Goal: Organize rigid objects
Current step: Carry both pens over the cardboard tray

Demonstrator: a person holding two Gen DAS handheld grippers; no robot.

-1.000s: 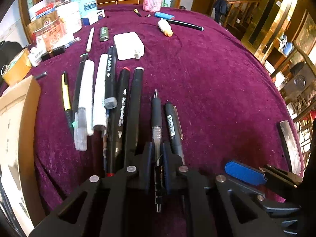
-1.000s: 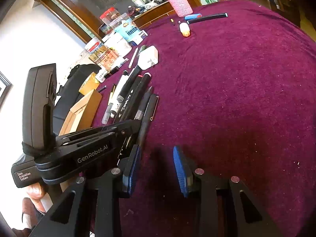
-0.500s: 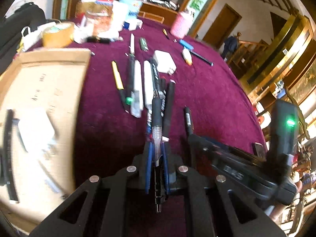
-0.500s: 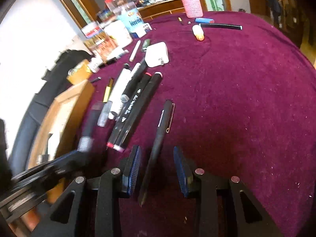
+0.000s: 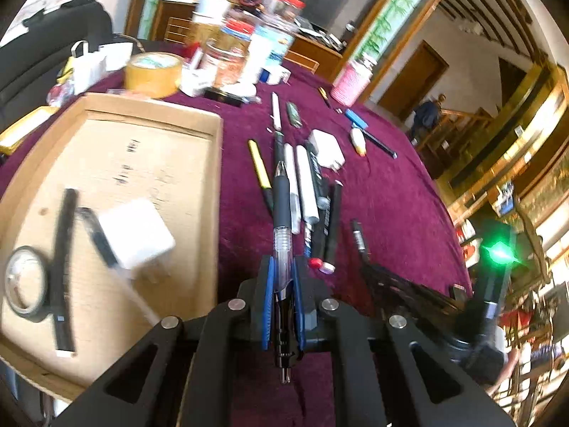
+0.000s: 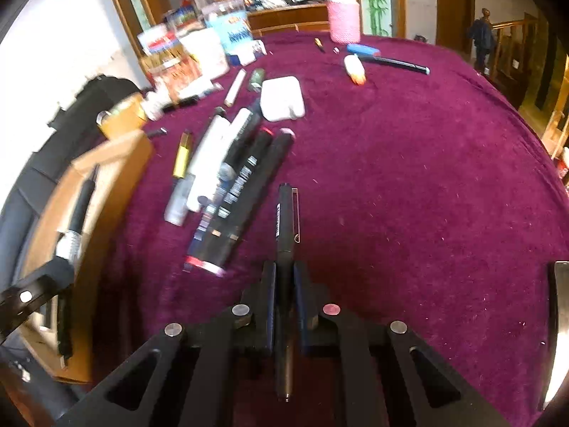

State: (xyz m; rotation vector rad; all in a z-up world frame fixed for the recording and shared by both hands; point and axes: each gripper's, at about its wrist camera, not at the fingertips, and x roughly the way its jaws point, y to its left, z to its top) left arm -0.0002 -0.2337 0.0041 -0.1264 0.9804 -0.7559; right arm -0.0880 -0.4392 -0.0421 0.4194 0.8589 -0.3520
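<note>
My left gripper is shut on a black gel pen with a clear barrel, held lifted over the purple cloth beside the cardboard tray. The tray holds a white charger, a black pen and a roll of tape. My right gripper is shut on a black clip pen that points away along the cloth. A row of markers and pens lies just left of it. The right gripper's body shows at the right of the left wrist view.
A white adapter, an orange-tipped tube, a blue lighter and a long black pen lie farther back. Jars, boxes and a pink-wrapped bottle crowd the far edge. A tape roll sits behind the tray.
My left gripper has lifted the gel pen and carried it left, toward the cardboard tray. My right gripper has closed on the black clip pen, which earlier lay between open jaws.
</note>
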